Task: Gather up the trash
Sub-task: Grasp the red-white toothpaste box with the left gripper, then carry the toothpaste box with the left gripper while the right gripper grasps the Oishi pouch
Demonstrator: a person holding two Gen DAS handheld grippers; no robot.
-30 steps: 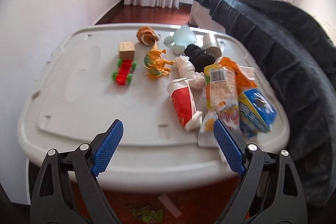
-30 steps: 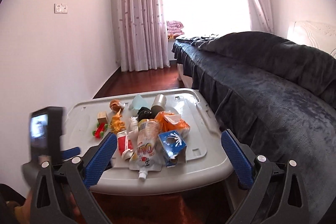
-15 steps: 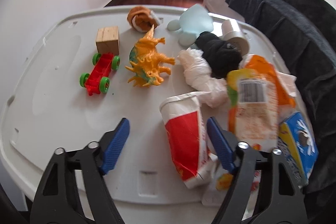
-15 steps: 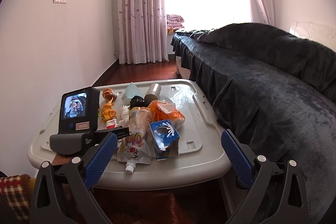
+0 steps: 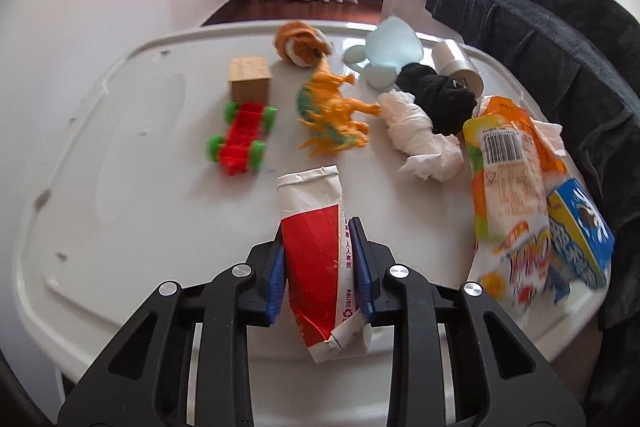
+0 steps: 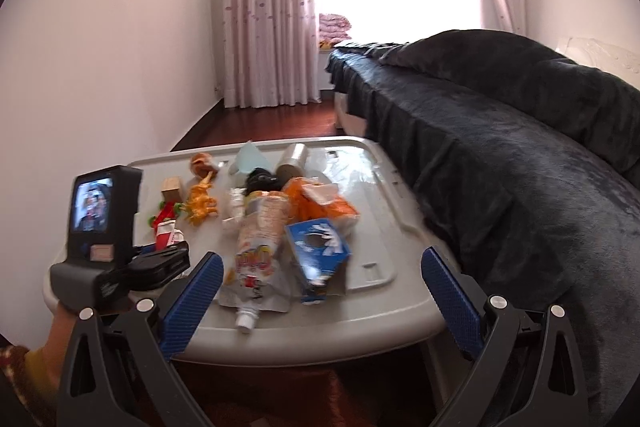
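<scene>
A crushed red-and-white paper cup (image 5: 310, 211) lies on the white table top (image 5: 120, 167), near its front edge. My left gripper (image 5: 317, 247) has its jaws closing on the cup, and both blue pads press its sides. In the right wrist view the left gripper (image 6: 160, 255) sits at the table's left front with the cup (image 6: 166, 233) in it. My right gripper (image 6: 322, 267) hangs open above the table's front edge, nothing between its fingers. Ahead of it lie a printed drink pouch (image 6: 256, 239) and a blue carton (image 6: 318, 251).
A white tissue wad (image 5: 420, 139), orange wrapper (image 5: 516, 111), black cloth (image 5: 436, 95) and tape roll (image 5: 456, 67) crowd the right side. A red toy car (image 5: 240, 139), orange dinosaur (image 5: 332, 115) and wooden block (image 5: 250, 79) sit mid-table. A dark-blanketed bed (image 6: 500, 147) borders the right.
My left gripper came forward and down over the table and went from wide open to shut on the paper cup. My right gripper dropped a little toward the table and stayed open.
</scene>
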